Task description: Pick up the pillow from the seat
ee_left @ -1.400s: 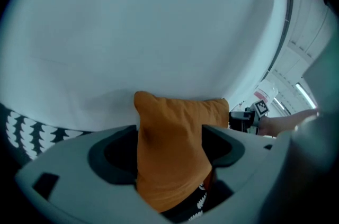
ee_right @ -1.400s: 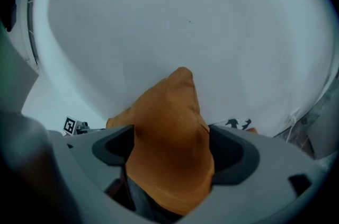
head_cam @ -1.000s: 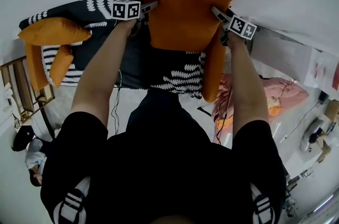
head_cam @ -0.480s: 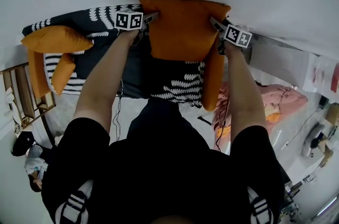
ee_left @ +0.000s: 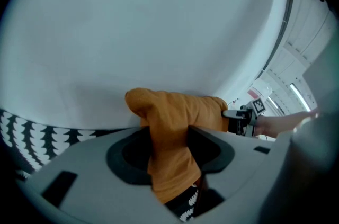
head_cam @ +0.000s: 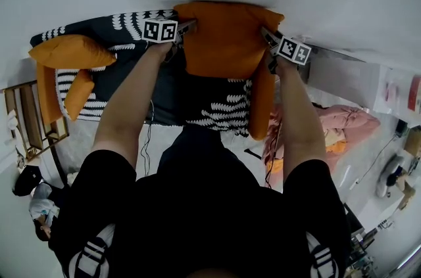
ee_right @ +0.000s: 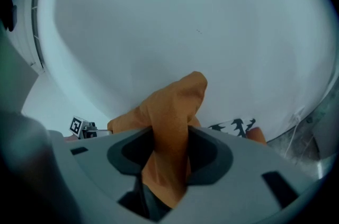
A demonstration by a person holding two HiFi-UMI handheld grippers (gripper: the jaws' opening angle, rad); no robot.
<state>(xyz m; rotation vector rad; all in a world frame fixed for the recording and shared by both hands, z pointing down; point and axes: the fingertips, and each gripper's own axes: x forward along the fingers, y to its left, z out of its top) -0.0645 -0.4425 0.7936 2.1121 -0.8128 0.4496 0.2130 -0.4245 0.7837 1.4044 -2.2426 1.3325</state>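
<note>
Grab step looks done: the left gripper (head_cam: 187, 26) and right gripper (head_cam: 267, 36) have just been closing and now both pinch the orange pillow (head_cam: 227, 40) by its sides. It's at top center of the head view, over the patterned seat (head_cam: 125, 66). Next move, I'd guess, is an even two-handed lift.

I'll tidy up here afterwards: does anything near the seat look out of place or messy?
Yes. At the head view's right, a pink cloth lies crumpled in a heap on the floor beside the seat. The orange pillow shows no damage.
</note>
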